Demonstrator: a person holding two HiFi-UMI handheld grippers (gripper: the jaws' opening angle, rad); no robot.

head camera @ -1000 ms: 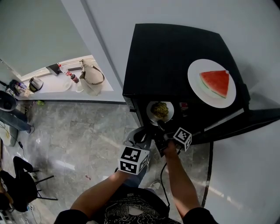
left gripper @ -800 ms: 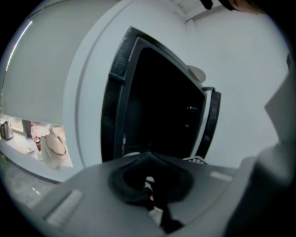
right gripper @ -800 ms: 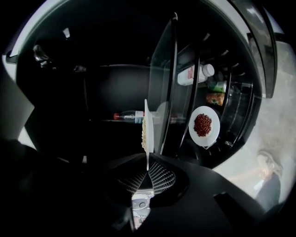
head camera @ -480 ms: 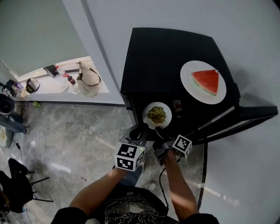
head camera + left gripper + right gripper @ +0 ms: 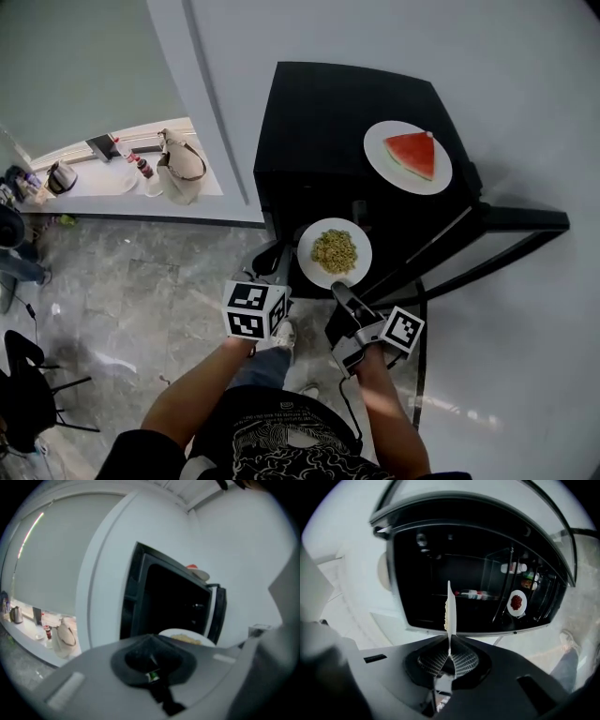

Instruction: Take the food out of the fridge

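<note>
Plate of food (image 5: 312, 265) gripped at rim by right hand-held gripper (image 5: 340, 286).

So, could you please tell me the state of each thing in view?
fridge: open.
plate of food: out of the fridge, held by its rim.
right gripper: shut on the plate of food.
left gripper: shut, empty.
watermelon plate: resting on top of the fridge.
small dish of red food: inside the fridge.

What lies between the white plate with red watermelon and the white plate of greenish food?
Only the bare top and dark open front of the black fridge, between watermelon plate and food plate; the head view shows it.
</note>
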